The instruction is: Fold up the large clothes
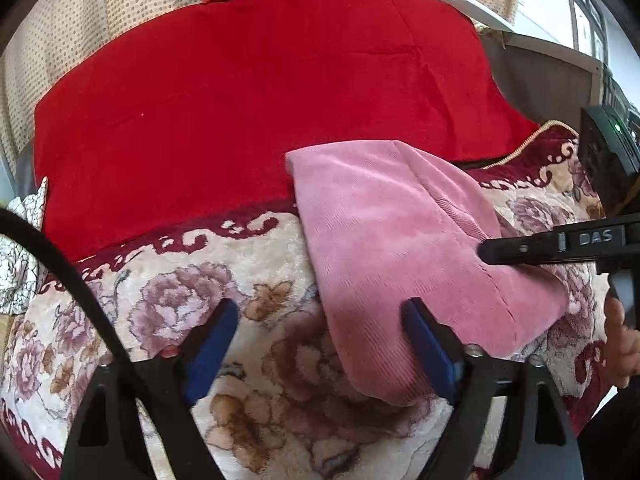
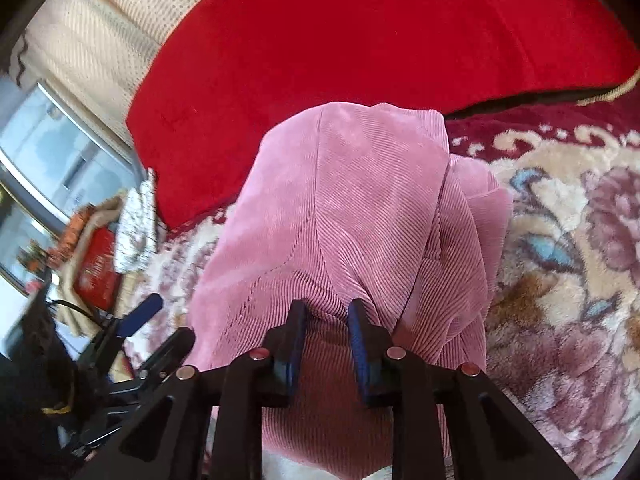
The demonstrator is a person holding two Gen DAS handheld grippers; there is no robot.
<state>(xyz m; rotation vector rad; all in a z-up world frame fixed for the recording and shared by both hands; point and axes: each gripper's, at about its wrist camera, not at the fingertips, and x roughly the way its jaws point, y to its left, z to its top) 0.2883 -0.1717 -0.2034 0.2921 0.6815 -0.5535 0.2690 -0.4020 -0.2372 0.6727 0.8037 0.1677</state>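
A pink corduroy garment (image 1: 384,240) lies folded on a floral blanket (image 1: 224,300), in front of a red cushion (image 1: 248,92). My left gripper (image 1: 320,312) is open just above the blanket, its right finger at the garment's near left edge. My right gripper (image 2: 327,312) is shut on a bunched fold of the pink garment (image 2: 340,208) at its near edge. The right gripper also shows in the left wrist view (image 1: 484,251), reaching in from the right onto the garment. The left gripper's blue fingers (image 2: 140,316) show at the lower left of the right wrist view.
The red cushion (image 2: 360,32) leans on a dotted cream sofa back (image 1: 72,40). A black device with a green light (image 1: 608,148) stands at the right. A patterned white cloth (image 1: 20,248) and a red box (image 2: 96,268) lie off the blanket's left side.
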